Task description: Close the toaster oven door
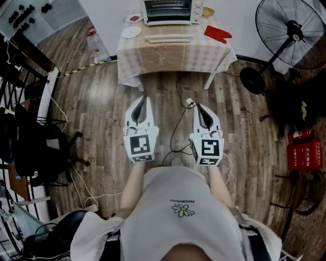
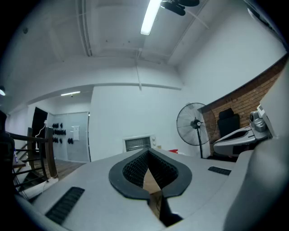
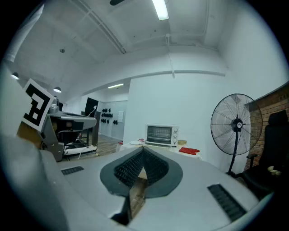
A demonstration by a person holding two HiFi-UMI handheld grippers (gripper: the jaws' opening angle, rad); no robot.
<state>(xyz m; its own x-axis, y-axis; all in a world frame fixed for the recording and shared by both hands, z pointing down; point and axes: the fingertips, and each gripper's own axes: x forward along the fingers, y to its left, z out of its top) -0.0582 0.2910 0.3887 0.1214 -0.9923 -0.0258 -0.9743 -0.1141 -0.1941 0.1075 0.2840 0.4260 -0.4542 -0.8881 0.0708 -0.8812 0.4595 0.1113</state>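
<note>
The toaster oven stands at the back of a small table with a checked cloth, far ahead of me. Its door hangs folded down flat in front of it. My left gripper and right gripper are held side by side over the wooden floor, well short of the table. Both are shut with nothing between the jaws. The oven also shows small and distant beyond the shut left gripper as the oven, and past the shut right gripper as the oven.
A red oven mitt and two plates lie on the table. A standing fan is at the right, a water bottle left of the table. Cables run across the floor; a chair stands at left.
</note>
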